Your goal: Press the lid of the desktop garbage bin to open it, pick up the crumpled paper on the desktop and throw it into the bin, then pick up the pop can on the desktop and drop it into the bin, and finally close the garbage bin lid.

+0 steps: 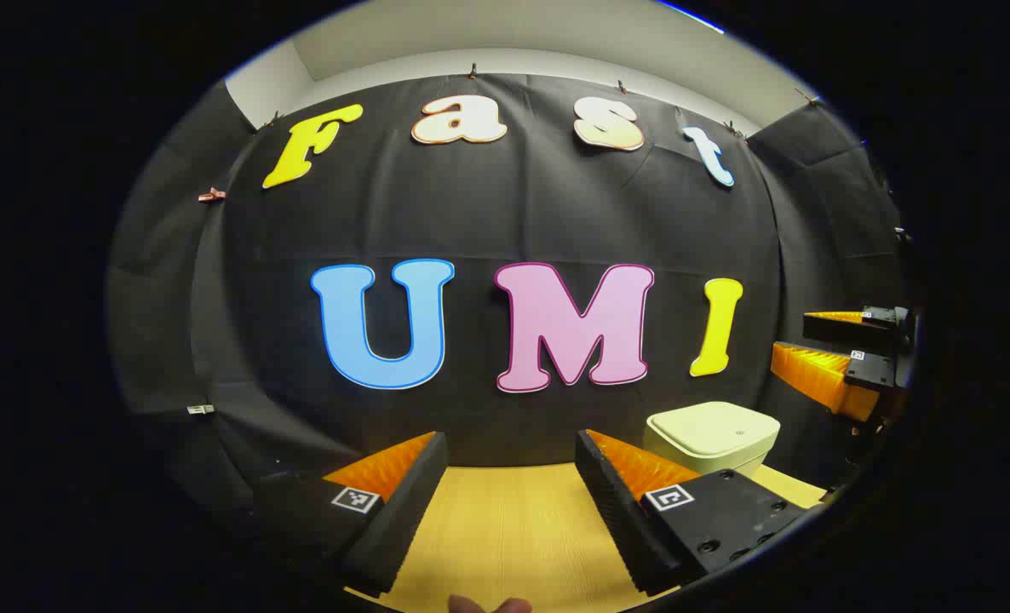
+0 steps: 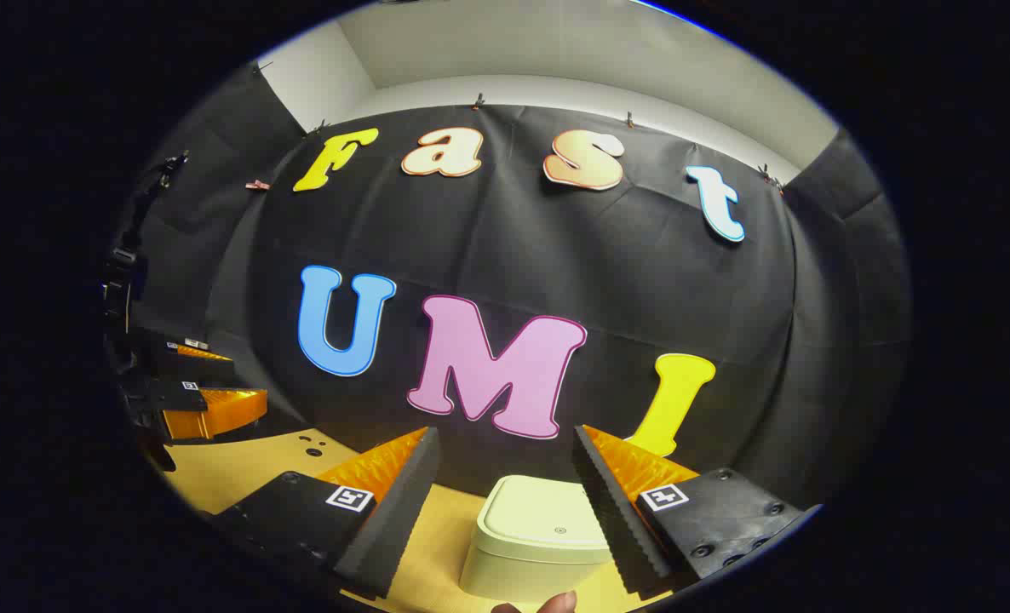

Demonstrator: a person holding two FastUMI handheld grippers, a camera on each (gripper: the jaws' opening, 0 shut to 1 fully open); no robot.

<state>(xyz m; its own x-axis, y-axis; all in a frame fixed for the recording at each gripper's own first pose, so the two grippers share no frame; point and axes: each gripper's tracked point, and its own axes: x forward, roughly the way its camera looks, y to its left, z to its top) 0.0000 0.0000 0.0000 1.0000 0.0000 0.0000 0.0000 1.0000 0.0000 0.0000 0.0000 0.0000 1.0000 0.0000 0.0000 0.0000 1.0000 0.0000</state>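
Two grippers hang above the wooden desktop [image 1: 505, 528] with their fingers spread wide and nothing between them: the left gripper [image 1: 512, 485] is aimed at bare wood, with the garbage bin [image 1: 713, 436] standing off to its right near the black cloth wall, while the right gripper [image 2: 505, 485] hovers just short of that same bin, which sits between its fingers with the lid [image 2: 548, 519] down. Judging by its look, the bin is a light, rigid plastic box with a smooth, slippery top. A firm downward press near the small mark at the lid's centre, rather than at an edge, seems less likely to tip or slide it.
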